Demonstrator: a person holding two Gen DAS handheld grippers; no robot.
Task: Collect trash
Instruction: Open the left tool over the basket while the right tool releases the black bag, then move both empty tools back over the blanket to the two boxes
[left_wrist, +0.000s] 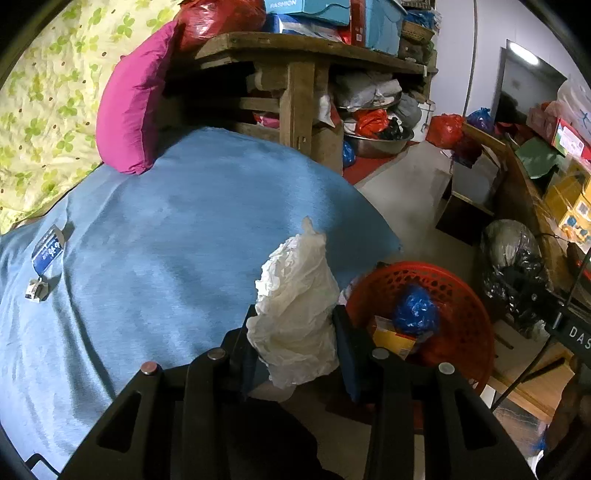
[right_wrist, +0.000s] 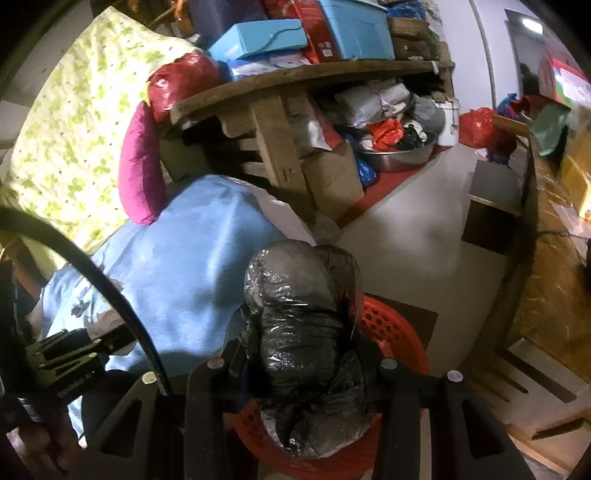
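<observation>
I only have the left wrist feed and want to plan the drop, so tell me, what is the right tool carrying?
Observer: The right tool is shut on a crumpled black plastic bag.
Operator: Is it over the basket?
Observer: Yes, the red basket shows directly behind and under that bag.
Operator: Can the right view see my left tool?
Observer: Yes, the left tool is at its left edge, over the blue bedcover, with white tissue at its tips.
</observation>
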